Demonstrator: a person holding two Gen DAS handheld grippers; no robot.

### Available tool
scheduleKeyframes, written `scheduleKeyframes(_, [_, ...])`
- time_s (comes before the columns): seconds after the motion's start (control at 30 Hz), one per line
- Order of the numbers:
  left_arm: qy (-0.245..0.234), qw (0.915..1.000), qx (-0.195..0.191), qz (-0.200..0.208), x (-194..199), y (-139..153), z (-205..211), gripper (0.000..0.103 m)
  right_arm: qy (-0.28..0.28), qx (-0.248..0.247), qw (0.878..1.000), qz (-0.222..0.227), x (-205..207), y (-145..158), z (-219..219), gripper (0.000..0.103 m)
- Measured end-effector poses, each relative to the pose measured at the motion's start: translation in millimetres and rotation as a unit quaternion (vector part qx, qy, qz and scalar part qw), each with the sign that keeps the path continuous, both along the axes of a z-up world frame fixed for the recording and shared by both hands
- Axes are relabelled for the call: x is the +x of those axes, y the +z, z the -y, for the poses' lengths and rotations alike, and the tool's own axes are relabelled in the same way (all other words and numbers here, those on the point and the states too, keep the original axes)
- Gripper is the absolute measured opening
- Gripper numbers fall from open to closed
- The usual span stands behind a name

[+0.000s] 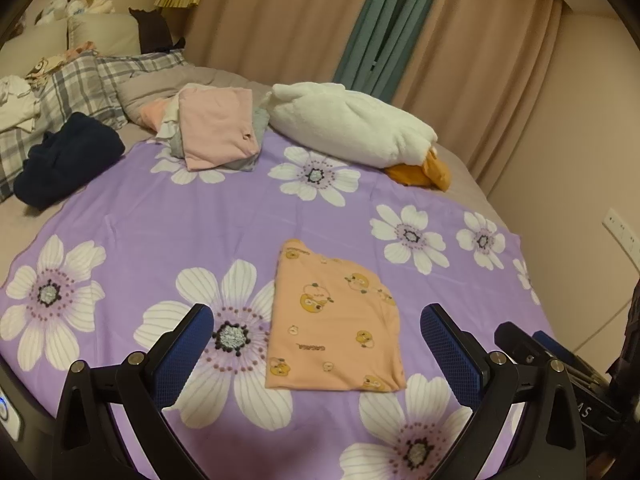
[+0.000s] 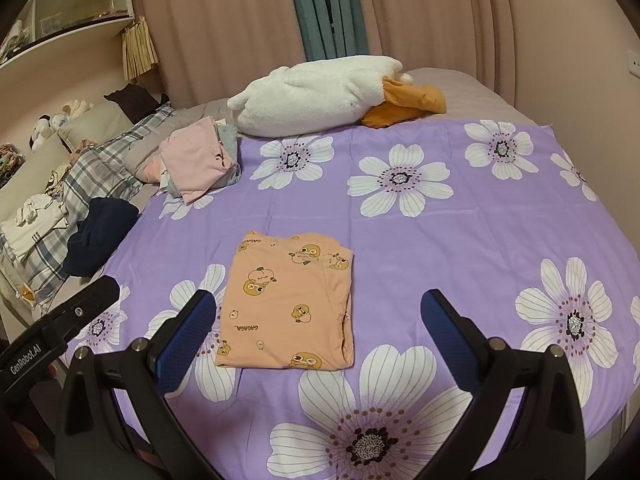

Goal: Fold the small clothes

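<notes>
A small peach garment with duck prints [image 1: 334, 320] lies folded into a flat rectangle on the purple flowered sheet [image 1: 160, 216]; it also shows in the right wrist view [image 2: 286, 304]. My left gripper [image 1: 316, 344] is open and empty, held above the sheet with the garment between its fingers in view. My right gripper [image 2: 318, 328] is open and empty, just short of the garment's near edge. The right gripper also shows at the right edge of the left wrist view [image 1: 536, 348]. The left gripper's body shows in the right wrist view [image 2: 60, 328].
A stack of folded pink and grey clothes [image 1: 218, 130] lies at the sheet's far edge. A white plush duck [image 1: 344, 122] lies beside it. A dark navy garment [image 1: 66, 158], plaid pillows [image 1: 86, 80] and white clothes [image 1: 16, 104] lie at the left. Curtains [image 1: 320, 16] hang behind.
</notes>
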State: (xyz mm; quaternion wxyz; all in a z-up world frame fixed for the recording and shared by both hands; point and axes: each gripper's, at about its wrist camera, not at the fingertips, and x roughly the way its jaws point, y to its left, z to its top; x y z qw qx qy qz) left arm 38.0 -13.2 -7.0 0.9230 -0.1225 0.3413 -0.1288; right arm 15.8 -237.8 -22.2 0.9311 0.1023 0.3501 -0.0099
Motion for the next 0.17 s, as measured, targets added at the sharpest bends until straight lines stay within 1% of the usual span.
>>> scheduleKeyframes(0.17, [0.007, 0.9999, 0.007, 0.002, -1.1, -0.3, 1.3, 0.102, 0.002, -0.003, 1.000, -0.002, 0.9, -1.6, -1.5, 0.103])
